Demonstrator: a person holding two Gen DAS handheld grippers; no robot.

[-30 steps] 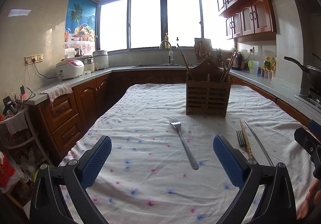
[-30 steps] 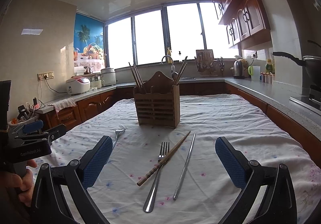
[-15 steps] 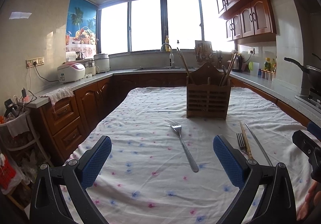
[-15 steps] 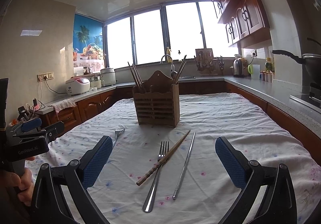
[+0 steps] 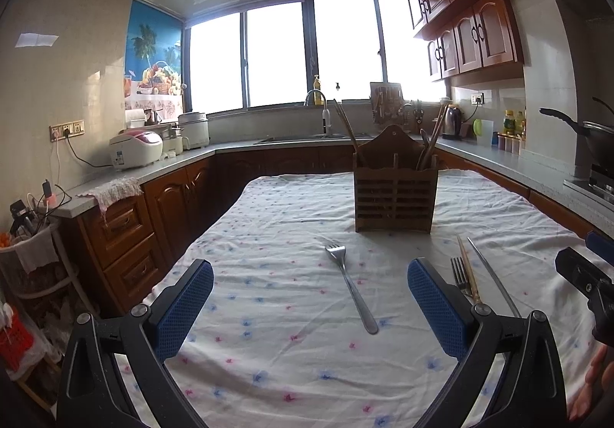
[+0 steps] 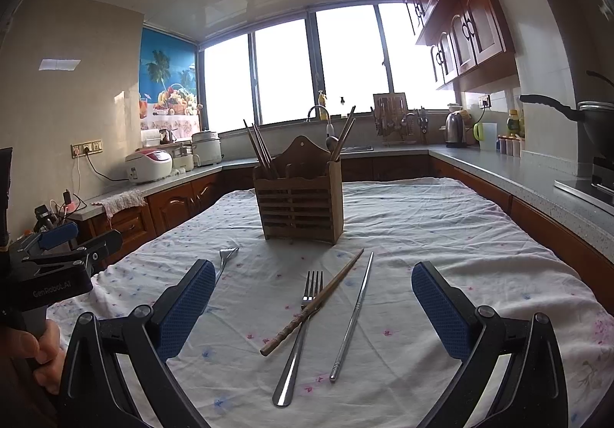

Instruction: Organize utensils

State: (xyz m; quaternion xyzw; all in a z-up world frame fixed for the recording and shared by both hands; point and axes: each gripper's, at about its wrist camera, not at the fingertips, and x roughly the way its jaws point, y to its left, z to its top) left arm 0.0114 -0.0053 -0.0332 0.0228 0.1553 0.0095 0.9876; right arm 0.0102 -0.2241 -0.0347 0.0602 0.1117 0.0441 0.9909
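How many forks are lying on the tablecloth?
2: one fork lies alone between the left tongs; another fork lies under a wooden chopstick before the right tongs.

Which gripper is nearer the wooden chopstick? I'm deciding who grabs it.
Right. The right gripper frames the wooden chopstick between open fingers; the left gripper sits off to the chopstick's left, over a lone fork.

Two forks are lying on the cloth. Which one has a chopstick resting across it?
The fork in front of the right gripper: a wooden chopstick lies slanted across its neck. The other fork, before the left gripper, lies alone, touching nothing.
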